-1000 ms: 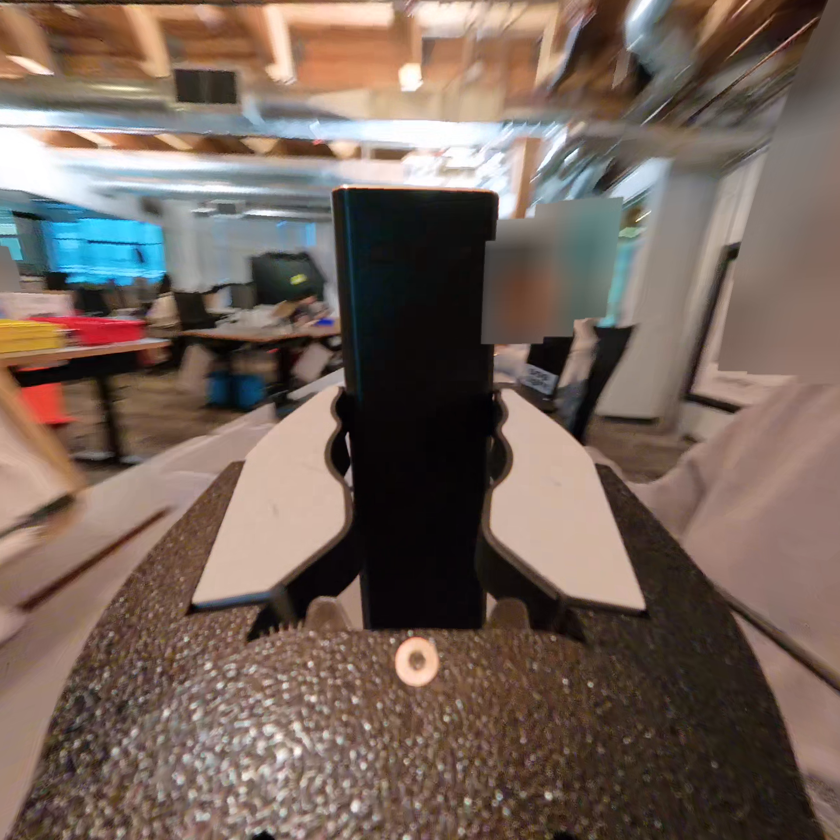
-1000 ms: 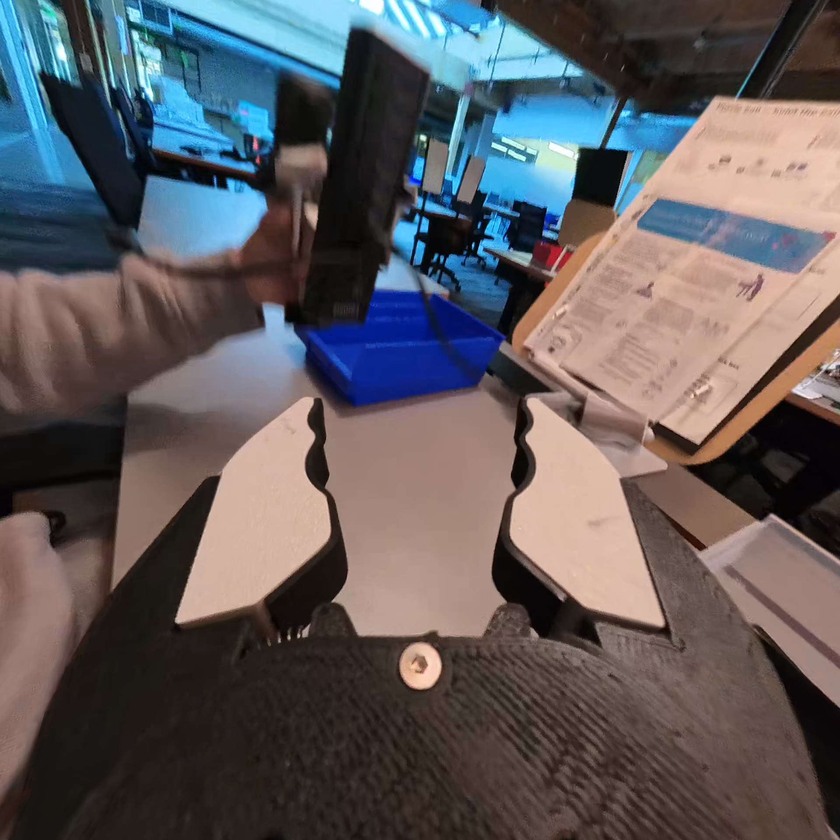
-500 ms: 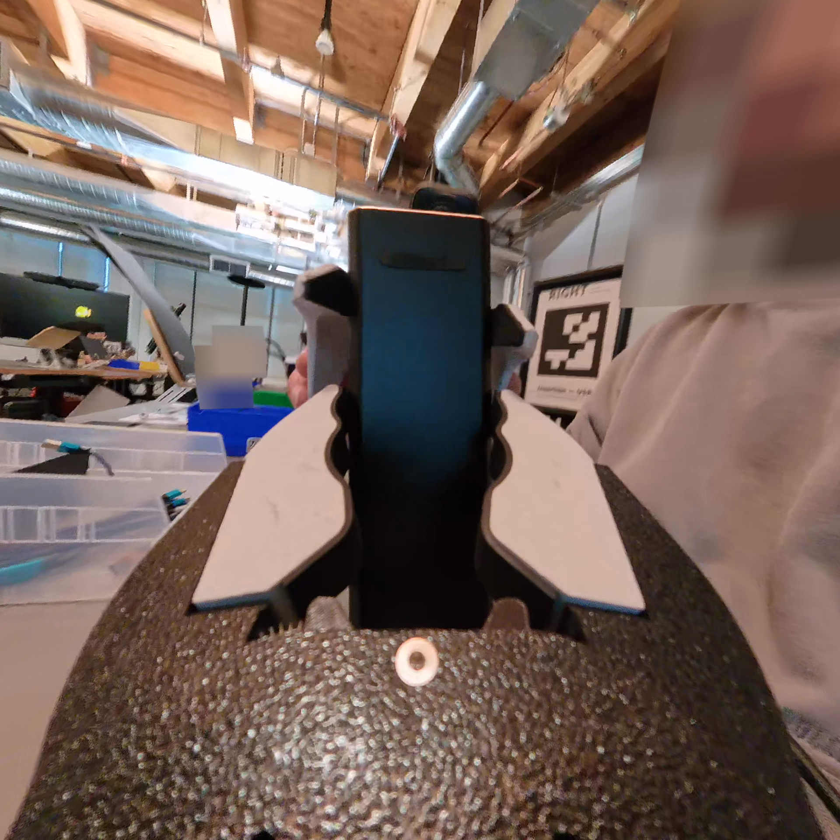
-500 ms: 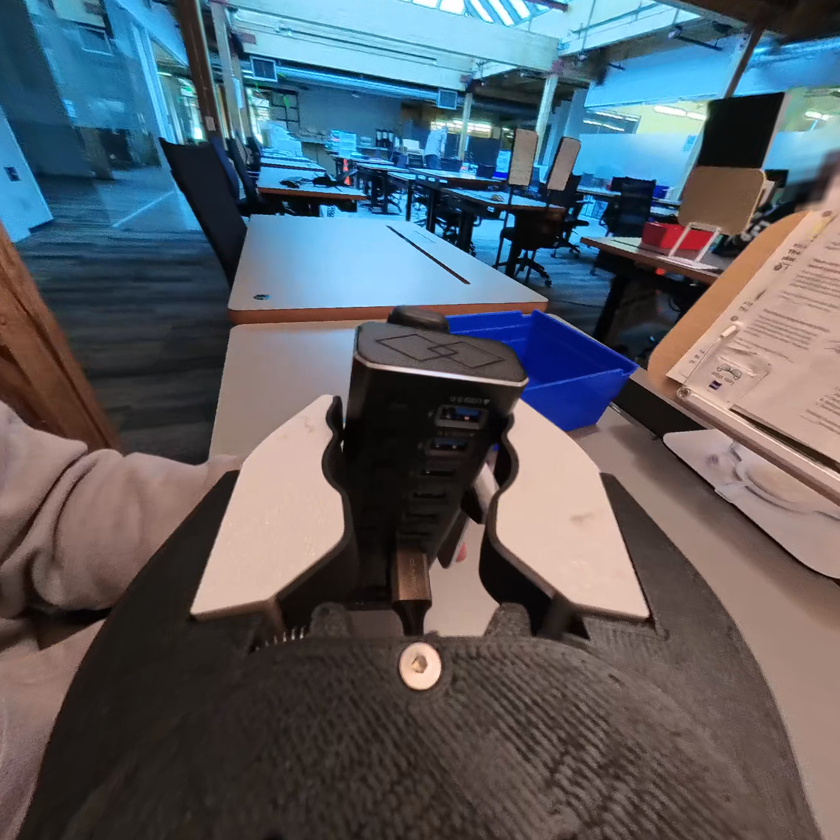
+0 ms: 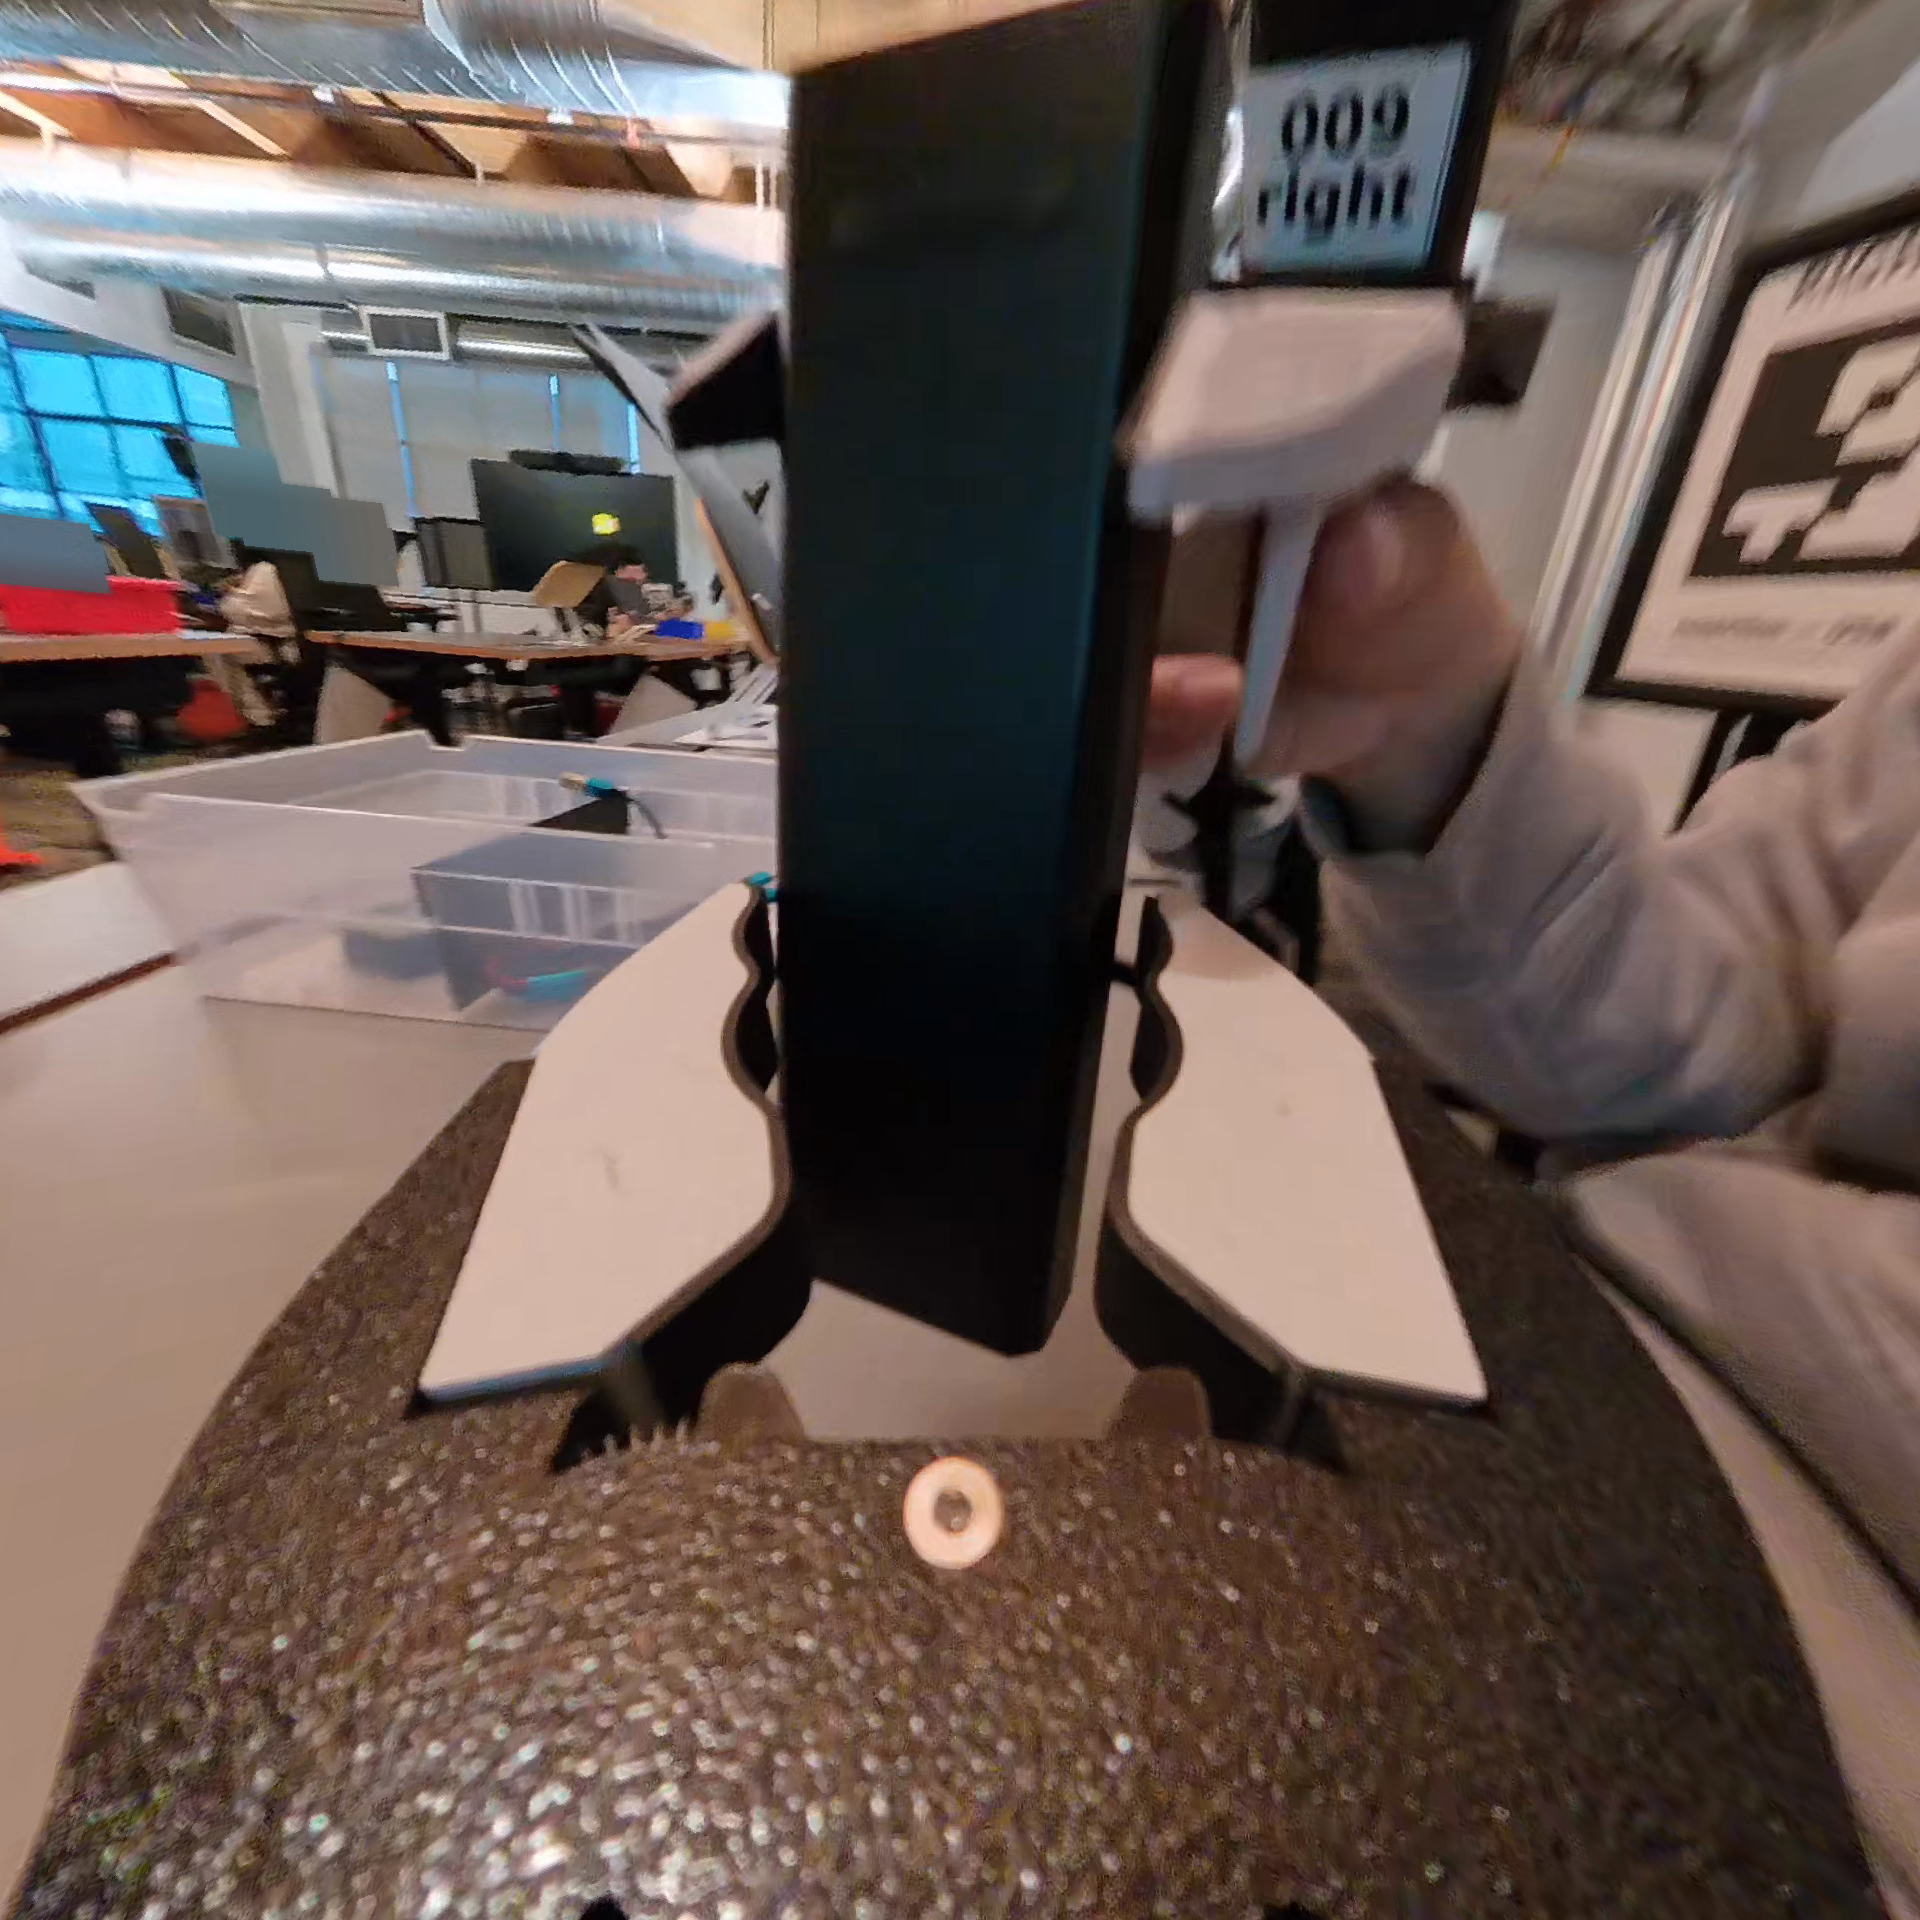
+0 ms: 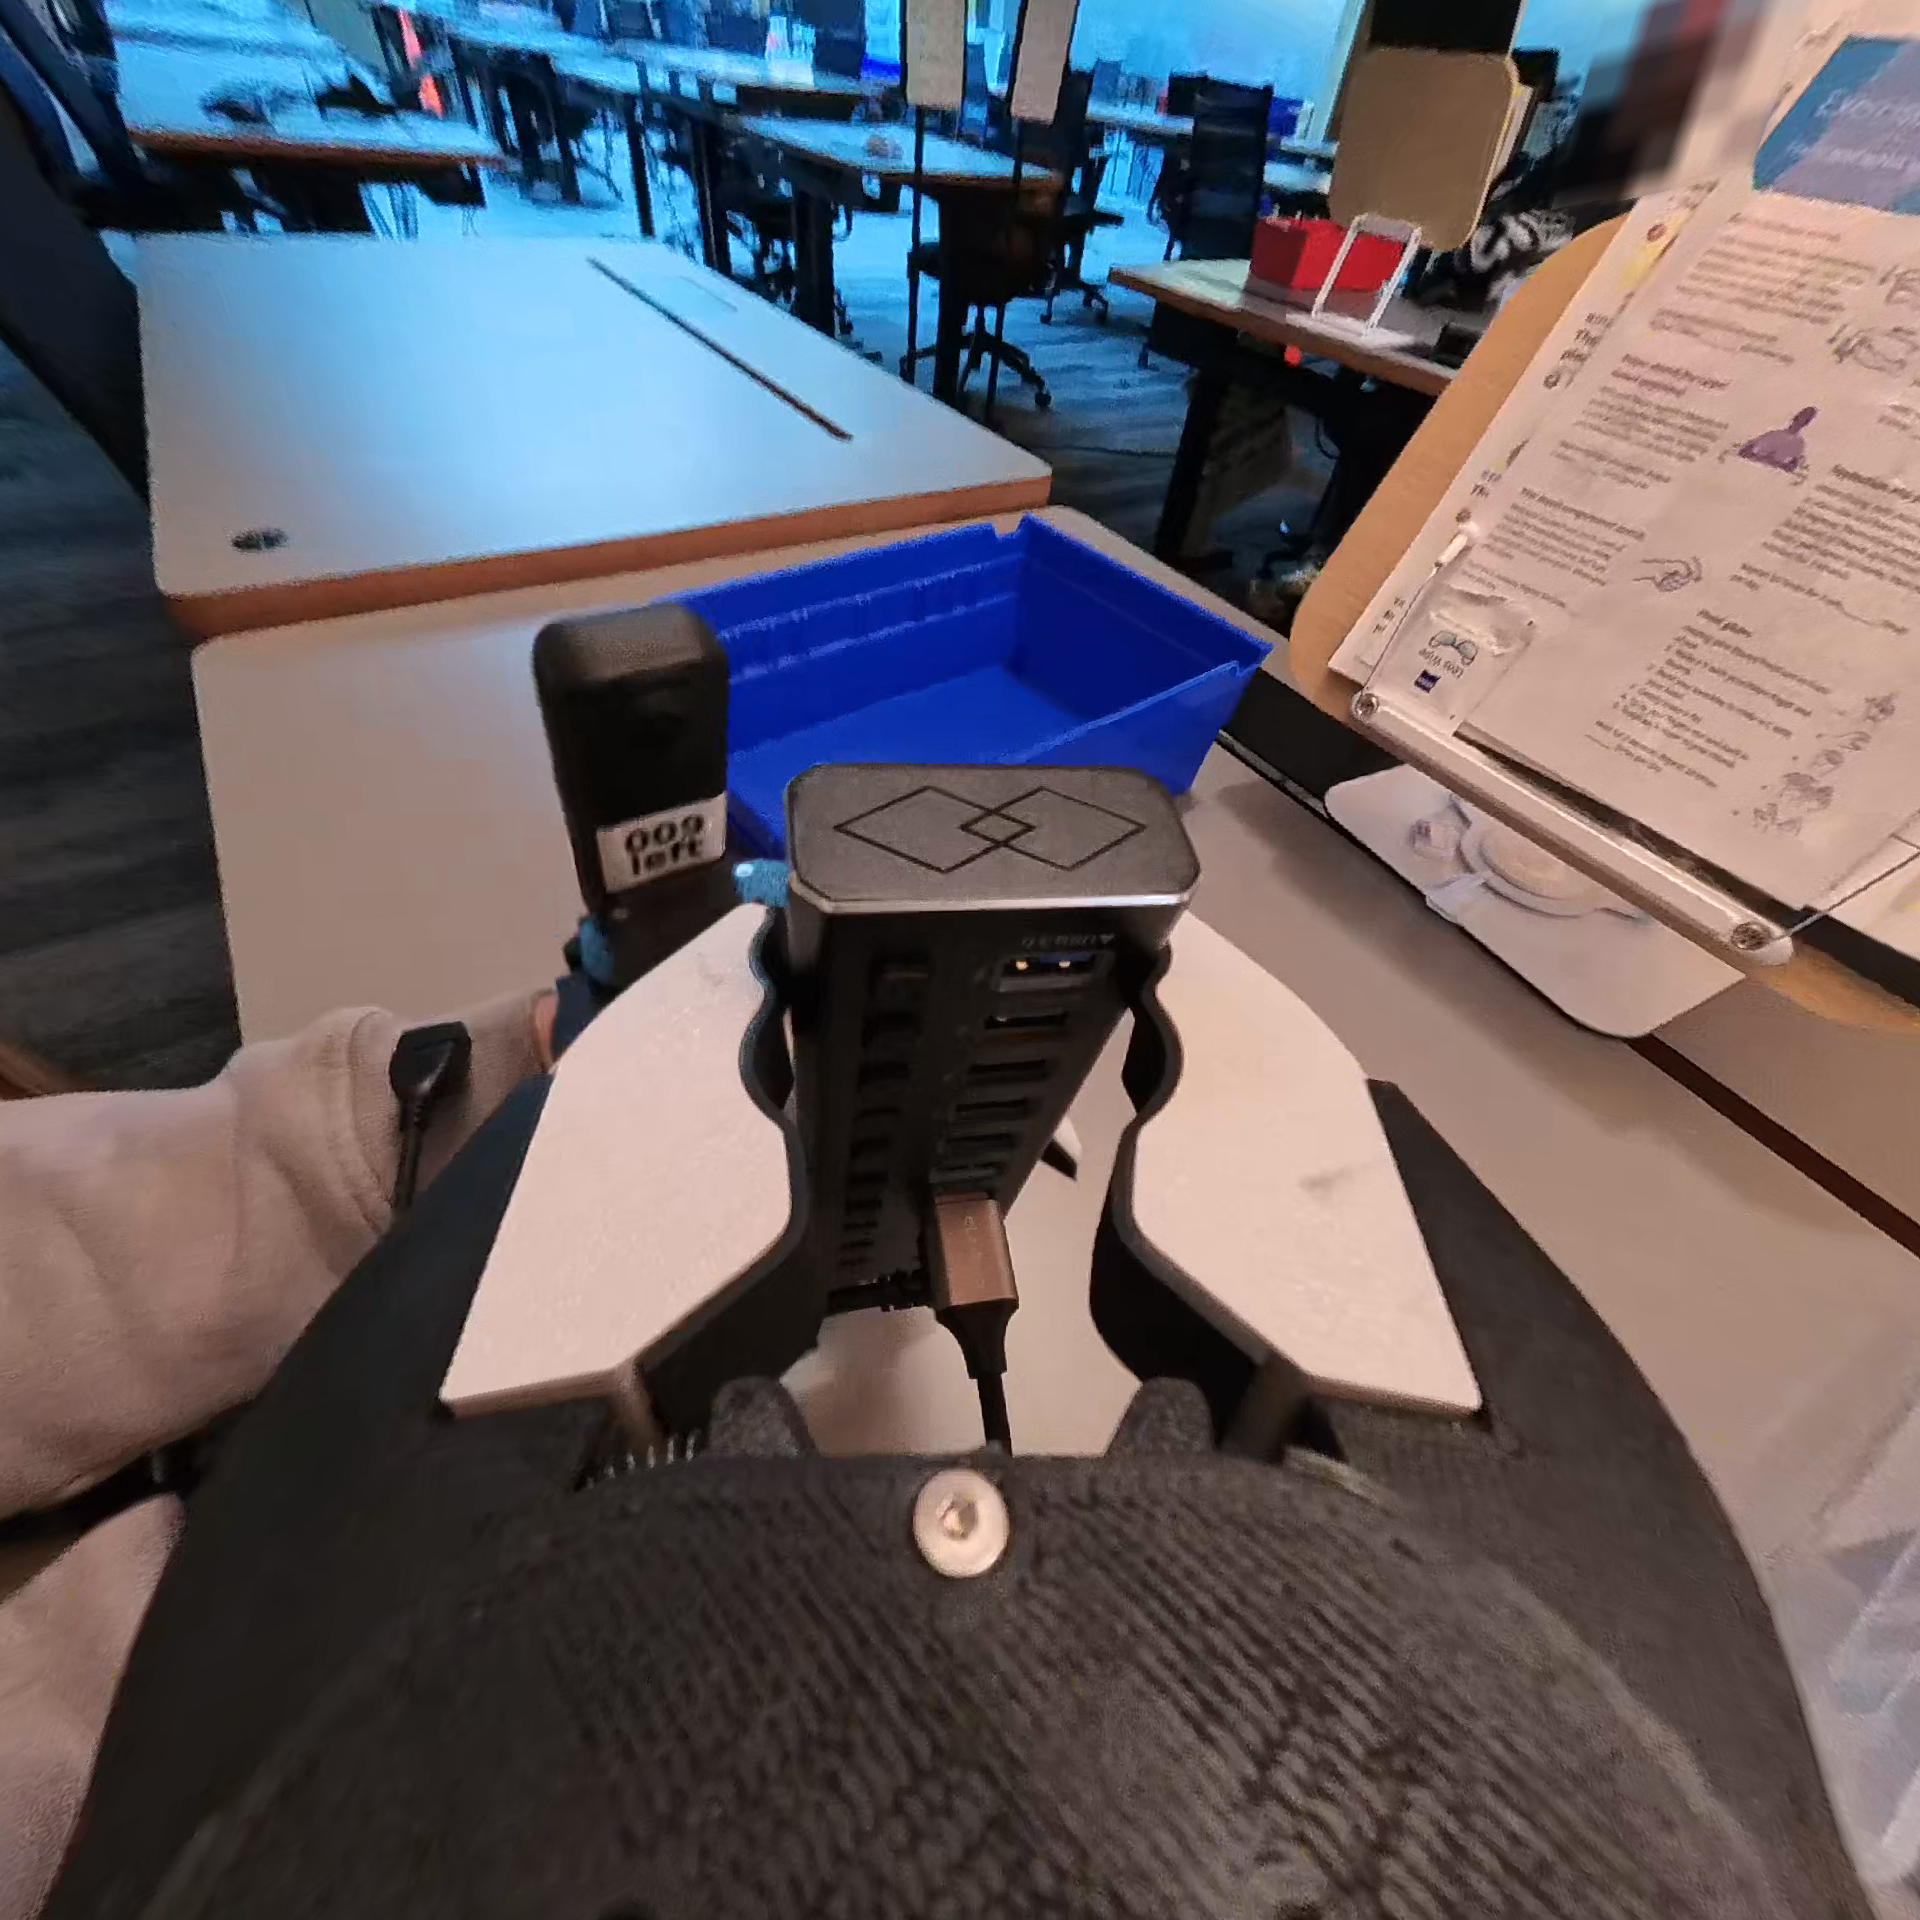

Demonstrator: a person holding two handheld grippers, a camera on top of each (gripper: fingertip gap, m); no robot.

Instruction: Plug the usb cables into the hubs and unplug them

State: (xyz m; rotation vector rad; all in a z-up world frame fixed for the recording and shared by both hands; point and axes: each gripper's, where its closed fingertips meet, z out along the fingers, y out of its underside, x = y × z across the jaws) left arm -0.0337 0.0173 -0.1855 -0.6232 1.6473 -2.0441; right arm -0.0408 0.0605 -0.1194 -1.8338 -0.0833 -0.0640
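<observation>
A black multi-port USB hub (image 6: pixel 977 1039) stands upright between my right gripper's (image 6: pixel 964 935) white fingers, which press on its sides. A grey USB plug (image 6: pixel 971 1247) sits in a low port, and its cable runs down under the gripper. In the left wrist view the hub's plain back (image 5: pixel 935 727) is tilted between my left gripper's (image 5: pixel 956 914) fingers. A narrow gap shows at the right finger (image 5: pixel 1278 1174), and the hub's bottom end floats above the table. The right gripper's fingers (image 5: pixel 1288 416) clamp the hub higher up. The left gripper's camera block (image 6: pixel 634 748) shows behind the hub.
An empty blue bin (image 6: pixel 987 665) sits on the grey table (image 6: pixel 416 831) beyond the hub. A tilted document stand (image 6: pixel 1662 520) is at the right. A clear plastic organiser tray (image 5: pixel 416 831) with cable ends stands to the left. A person's sleeve (image 5: pixel 1558 935) is at the right.
The right gripper closed around the hub that the left held up. The left fingers have since spread slightly, and the hub has slid part way out of them and tilted.
</observation>
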